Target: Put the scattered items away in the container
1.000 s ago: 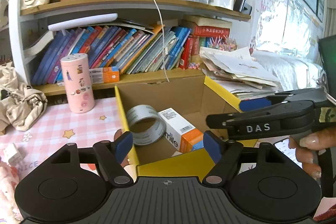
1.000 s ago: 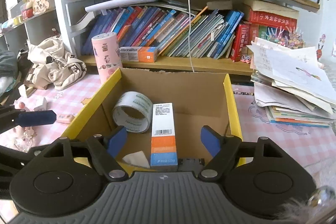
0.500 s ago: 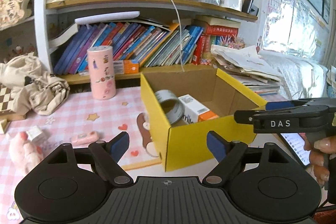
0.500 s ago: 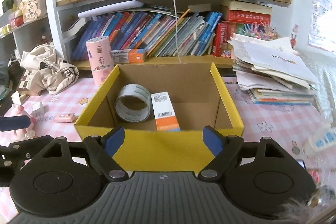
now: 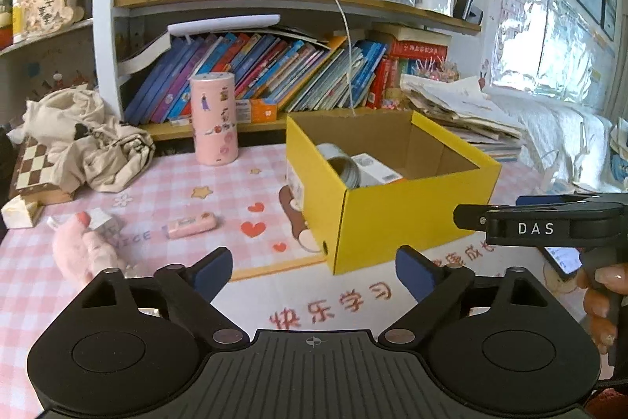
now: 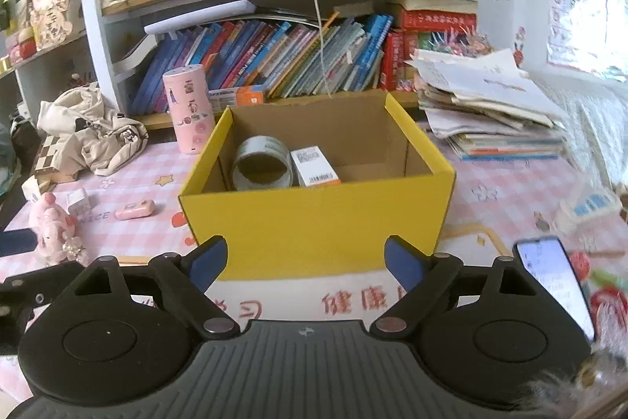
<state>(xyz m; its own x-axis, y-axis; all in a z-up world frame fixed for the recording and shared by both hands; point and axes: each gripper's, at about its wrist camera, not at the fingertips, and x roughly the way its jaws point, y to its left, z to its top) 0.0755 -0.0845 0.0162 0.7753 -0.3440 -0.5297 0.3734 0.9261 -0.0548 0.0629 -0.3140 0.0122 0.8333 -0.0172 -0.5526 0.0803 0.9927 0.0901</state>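
Observation:
A yellow cardboard box (image 5: 392, 218) (image 6: 314, 218) stands on the pink checked mat. Inside lie a roll of tape (image 6: 261, 167) and a white-and-orange carton (image 6: 314, 165). My left gripper (image 5: 314, 268) is open and empty, in front of the box's left corner. My right gripper (image 6: 304, 260) is open and empty, in front of the box's near wall; it also shows in the left wrist view (image 5: 541, 222). Scattered left of the box: a pink eraser case (image 5: 191, 224) (image 6: 134, 210), a small white box (image 6: 78, 201) and a pink plush toy (image 5: 84, 250) (image 6: 53, 226).
A pink cylinder (image 5: 214, 118) stands behind the mat by the bookshelf (image 5: 274, 73). Crumpled cloth (image 5: 86, 144) and a checkered board (image 5: 33, 165) lie at left. A paper stack (image 6: 494, 112) lies at right. A phone (image 6: 553, 285) and a white-and-blue tube (image 6: 588, 207) lie right of the box.
Both grippers have pulled back from over the box toward the near edge, so the box now looks smaller and farther. Both stayed open and empty.

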